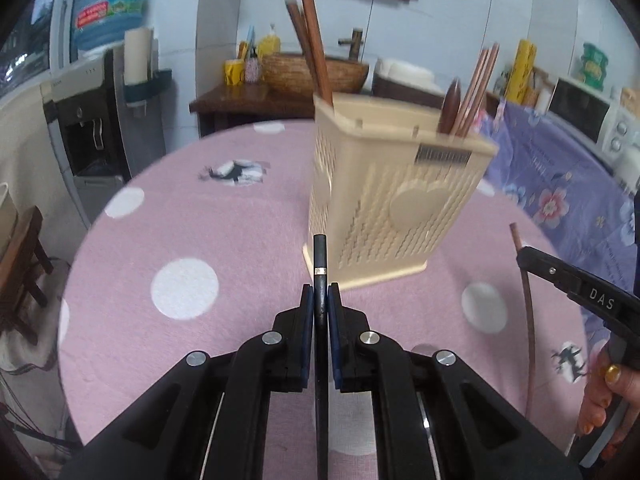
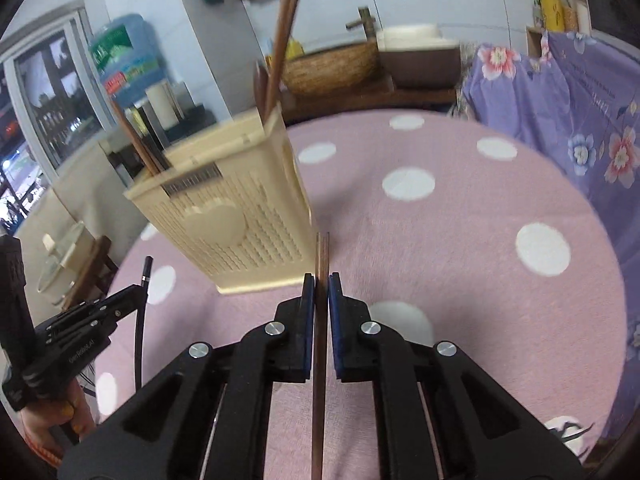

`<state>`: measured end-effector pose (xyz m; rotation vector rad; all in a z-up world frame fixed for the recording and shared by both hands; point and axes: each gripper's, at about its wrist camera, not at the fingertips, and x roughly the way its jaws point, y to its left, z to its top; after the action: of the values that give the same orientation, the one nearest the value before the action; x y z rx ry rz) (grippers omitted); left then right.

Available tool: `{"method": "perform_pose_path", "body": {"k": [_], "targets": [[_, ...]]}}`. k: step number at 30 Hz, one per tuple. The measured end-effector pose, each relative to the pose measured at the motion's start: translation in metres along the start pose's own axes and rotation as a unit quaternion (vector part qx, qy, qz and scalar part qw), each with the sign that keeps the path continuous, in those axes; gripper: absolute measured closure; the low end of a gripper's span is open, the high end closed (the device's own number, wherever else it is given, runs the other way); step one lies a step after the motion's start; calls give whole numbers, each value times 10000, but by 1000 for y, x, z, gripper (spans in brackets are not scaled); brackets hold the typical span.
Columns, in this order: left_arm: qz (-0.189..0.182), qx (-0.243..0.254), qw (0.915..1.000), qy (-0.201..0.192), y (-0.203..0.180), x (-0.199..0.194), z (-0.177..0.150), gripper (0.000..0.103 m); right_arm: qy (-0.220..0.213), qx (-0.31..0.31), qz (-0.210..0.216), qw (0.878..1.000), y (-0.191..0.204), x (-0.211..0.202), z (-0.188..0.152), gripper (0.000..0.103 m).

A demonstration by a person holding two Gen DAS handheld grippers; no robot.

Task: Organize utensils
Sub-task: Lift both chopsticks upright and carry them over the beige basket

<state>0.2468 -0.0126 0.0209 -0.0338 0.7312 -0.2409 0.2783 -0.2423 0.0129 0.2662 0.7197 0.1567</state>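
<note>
Left wrist view: my left gripper point(image 1: 321, 294) pinches a black chopstick point(image 1: 320, 256) at lower centre, tip reaching up toward the beige utensil holder point(image 1: 392, 200) just above. Right wrist view: my right gripper point(image 2: 321, 284) clamps a brown chopstick point(image 2: 322, 256), holder at upper left

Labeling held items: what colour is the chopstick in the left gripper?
Black chopstick with a thin silver band near its tip; clearest in the left wrist view.
</note>
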Motion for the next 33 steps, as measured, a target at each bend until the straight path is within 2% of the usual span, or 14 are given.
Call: {"method": "perform_pose_path", "body": {"k": [5,8,26,33], "targets": [[-67,-5,9981,-606,5,-44,25,95,-626,-144,85,9979,-1,-57,23,95],[-6,-17,9969,-781,9,-53,35,95,-864,-124,144,9961,-8,-81,36,95],[27,31,9936,-1130,15,-83,49,95,-1040,-394,267,9934,1,-105,52,95],[-28,242,9882,-1510,8,-114,85,95,-1239,-654,430,9892,22,-125,94,95]]}}
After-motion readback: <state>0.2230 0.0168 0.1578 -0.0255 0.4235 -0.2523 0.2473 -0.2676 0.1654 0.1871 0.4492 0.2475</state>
